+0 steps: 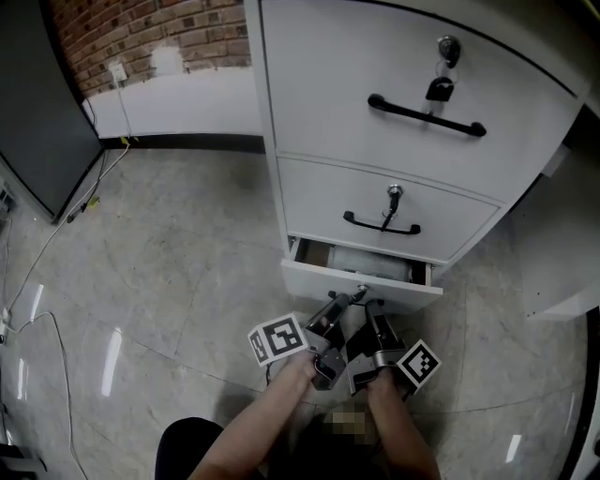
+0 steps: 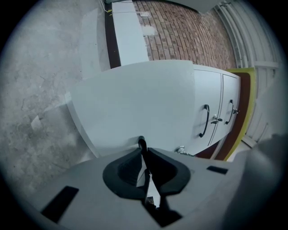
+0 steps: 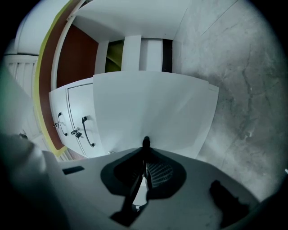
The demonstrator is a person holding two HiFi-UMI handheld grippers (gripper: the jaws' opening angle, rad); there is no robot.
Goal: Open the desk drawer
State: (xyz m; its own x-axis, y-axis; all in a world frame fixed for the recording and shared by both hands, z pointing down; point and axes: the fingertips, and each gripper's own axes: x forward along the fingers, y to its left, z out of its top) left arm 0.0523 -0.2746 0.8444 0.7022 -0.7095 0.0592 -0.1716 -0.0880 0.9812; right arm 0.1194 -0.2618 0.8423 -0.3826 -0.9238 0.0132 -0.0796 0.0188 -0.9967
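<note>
We are pinching the thin black handle (image 2: pixel 141 143) of the bottom drawer (image 1: pixel 361 281) with the left gripper (image 2: pixel 144 155). Its jaws are pressing together on the bar, and a short piece of the bar is poking out just past the pads. The right gripper (image 3: pixel 145 155) is clamping the same handle just beside it, with its jaws drawn in on the bar in the same way. Both grippers are pointing level at the drawer front and sitting side by side, close together. We are holding each in one hand, the left hand (image 1: pixel 298 370) and the right hand (image 1: pixel 386 392) low in the head view.

The bottom drawer is standing partly pulled out of the white cabinet (image 1: pixel 267 112). A dark gap and a strip of its inside are showing behind the front panel. Above it the middle drawer (image 1: pixel 441 220) is sitting shut, with a black handle and a key (image 1: pixel 395 192) in its lock. The top drawer (image 1: pixel 375 47) is also sitting shut. It is carrying a longer black handle, and a key with a dark fob is hanging from its lock (image 1: pixel 448 49).

The cabinet is standing on a grey glossy floor (image 1: pixel 169 253). A cable (image 1: pixel 56 253) is trailing across the floor at the left, near a dark panel (image 1: pixel 37 103). A brick wall (image 1: pixel 141 28) is running along the back.
</note>
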